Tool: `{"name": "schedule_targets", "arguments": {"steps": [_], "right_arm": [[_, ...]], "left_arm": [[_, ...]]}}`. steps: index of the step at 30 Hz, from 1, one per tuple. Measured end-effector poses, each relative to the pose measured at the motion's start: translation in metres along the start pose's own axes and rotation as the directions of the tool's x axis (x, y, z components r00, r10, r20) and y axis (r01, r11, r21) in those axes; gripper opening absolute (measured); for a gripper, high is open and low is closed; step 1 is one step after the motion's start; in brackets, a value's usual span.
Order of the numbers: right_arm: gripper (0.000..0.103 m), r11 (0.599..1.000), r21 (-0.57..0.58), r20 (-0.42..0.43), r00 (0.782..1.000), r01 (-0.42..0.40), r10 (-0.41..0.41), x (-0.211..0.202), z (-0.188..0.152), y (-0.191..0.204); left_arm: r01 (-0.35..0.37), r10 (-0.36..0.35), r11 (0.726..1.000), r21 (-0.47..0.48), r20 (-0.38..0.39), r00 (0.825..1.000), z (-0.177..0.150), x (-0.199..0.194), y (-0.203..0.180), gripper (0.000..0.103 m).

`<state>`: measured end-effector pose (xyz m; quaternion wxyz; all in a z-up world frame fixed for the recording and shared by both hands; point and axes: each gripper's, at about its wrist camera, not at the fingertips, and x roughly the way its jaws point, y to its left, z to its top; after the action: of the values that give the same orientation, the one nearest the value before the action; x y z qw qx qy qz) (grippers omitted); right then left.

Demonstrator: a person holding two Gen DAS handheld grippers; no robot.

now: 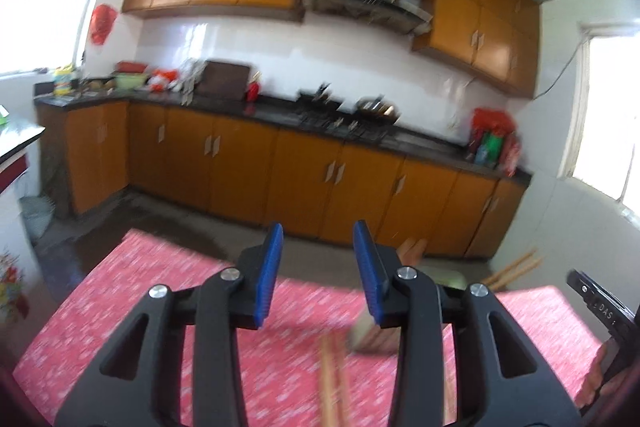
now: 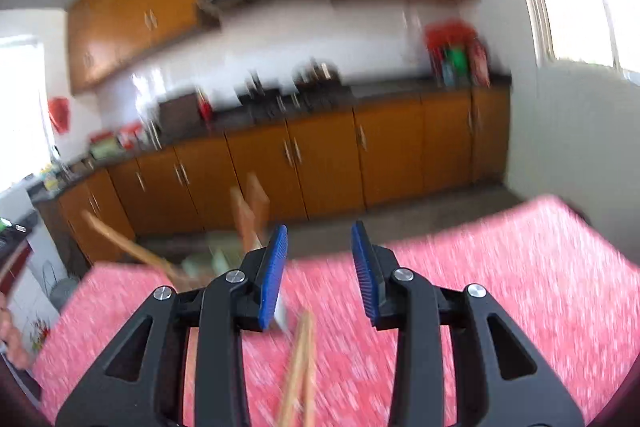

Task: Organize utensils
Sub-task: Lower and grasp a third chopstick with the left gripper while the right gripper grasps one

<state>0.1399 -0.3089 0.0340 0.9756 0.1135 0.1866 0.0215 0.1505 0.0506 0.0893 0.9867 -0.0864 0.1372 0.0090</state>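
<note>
Both views are blurred by motion. My left gripper (image 1: 318,239) is open and empty, held above a table with a red patterned cloth (image 1: 140,299). Wooden chopsticks (image 1: 332,383) lie on the cloth below and between its fingers. A holder with wooden utensils (image 1: 416,255) stands past the right finger, more sticks (image 1: 516,267) poke out to its right. My right gripper (image 2: 320,239) is open and empty above the same cloth (image 2: 500,287). Wooden chopsticks (image 2: 300,367) lie beneath it. A pale holder with wooden utensils (image 2: 248,215) stands behind its left finger.
Orange kitchen cabinets (image 1: 280,163) and a dark countertop (image 1: 420,139) with a stove and clutter run along the far wall. The other gripper's body (image 1: 604,307) shows at the right edge of the left wrist view. A hand (image 2: 12,335) shows at the left edge of the right wrist view.
</note>
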Motion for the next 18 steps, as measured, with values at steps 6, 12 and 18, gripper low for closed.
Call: {"name": "schedule_targets", "arguments": {"steps": [6,12,18], "right_arm": [[0.020,0.997,0.012,-0.349,0.934,-0.079,0.079,0.048,-0.100,-0.008],[0.020,0.992,-0.057,-0.453,0.888,-0.114,0.076,0.061,-0.145,0.017],[0.008,0.997,-0.071,-0.454,0.890,0.024,-0.054,0.074,-0.150,0.004]], "left_arm": [[-0.015,0.024,0.999,0.034,-0.277,0.961,-0.083,0.029,0.031,0.034],[0.065,-0.034,0.997,0.053,-0.446,0.894,-0.150,0.044,0.020,0.028],[0.126,-0.075,0.990,0.064,-0.521,0.850,-0.179,0.050,0.003,0.021]]}}
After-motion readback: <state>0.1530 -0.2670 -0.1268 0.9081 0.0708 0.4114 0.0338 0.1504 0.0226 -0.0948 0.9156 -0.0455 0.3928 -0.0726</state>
